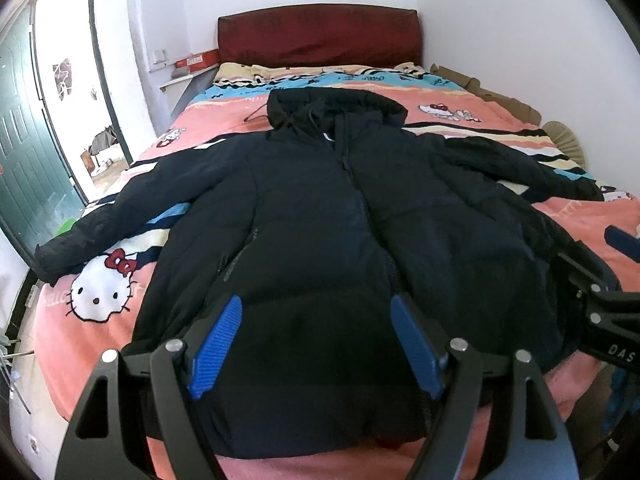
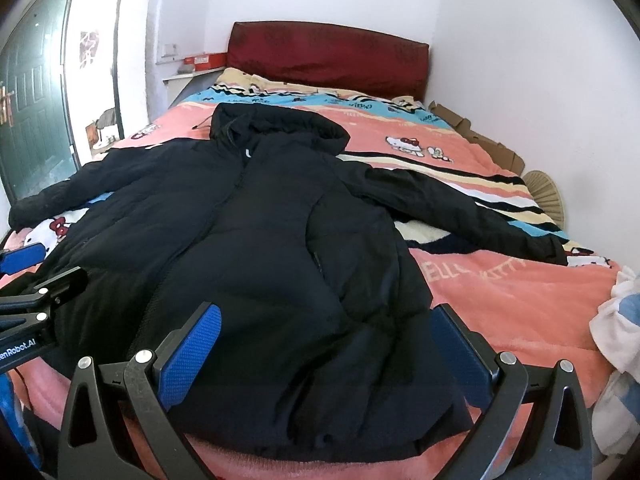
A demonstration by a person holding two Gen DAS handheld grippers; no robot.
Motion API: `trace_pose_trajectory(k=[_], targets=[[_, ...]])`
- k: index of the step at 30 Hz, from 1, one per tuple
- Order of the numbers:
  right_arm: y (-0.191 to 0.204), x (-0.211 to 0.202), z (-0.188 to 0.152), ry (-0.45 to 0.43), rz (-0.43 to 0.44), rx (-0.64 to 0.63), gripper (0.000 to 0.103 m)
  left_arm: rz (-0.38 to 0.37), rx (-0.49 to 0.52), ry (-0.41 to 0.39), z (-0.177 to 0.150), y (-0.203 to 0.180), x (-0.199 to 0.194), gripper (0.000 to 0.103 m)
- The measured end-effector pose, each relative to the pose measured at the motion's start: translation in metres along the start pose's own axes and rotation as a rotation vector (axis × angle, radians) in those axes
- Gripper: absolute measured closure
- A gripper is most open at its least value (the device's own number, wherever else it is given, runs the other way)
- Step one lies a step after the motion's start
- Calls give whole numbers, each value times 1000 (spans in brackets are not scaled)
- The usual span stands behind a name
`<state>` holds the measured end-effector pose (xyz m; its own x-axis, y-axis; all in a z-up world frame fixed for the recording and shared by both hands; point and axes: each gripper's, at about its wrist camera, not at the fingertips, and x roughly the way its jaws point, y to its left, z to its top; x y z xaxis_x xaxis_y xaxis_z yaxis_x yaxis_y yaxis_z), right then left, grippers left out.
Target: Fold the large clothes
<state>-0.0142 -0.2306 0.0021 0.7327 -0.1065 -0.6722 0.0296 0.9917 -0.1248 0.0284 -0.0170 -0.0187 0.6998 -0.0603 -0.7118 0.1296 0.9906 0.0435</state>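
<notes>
- Your black hooded padded jacket [image 1: 320,216] lies spread flat, front up, mid-frame on the pink cartoon-print blanket [image 1: 480,120], both sleeves out: no fold made yet.
- Your left gripper [image 1: 316,344] and right gripper [image 2: 328,352] hover spread at lower frame over the hem, holding nothing.

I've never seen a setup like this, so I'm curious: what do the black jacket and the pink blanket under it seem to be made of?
The jacket looks like padded synthetic shell, matte: puffy stitched panels, a faint sheen. The blanket looks like soft plush fleece, going by its fuzzy printed surface. Neither fibre can be told for sure.
</notes>
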Motion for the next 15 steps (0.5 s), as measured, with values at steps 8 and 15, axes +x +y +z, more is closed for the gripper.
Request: trace_pose_trajectory(k=[8, 15], targets=[[-6, 14, 5, 22, 4, 20, 0, -16, 0, 14, 3, 4, 5, 27], [-4, 22, 9, 36, 23, 20, 0, -31, -9, 37, 9, 10, 13, 27]])
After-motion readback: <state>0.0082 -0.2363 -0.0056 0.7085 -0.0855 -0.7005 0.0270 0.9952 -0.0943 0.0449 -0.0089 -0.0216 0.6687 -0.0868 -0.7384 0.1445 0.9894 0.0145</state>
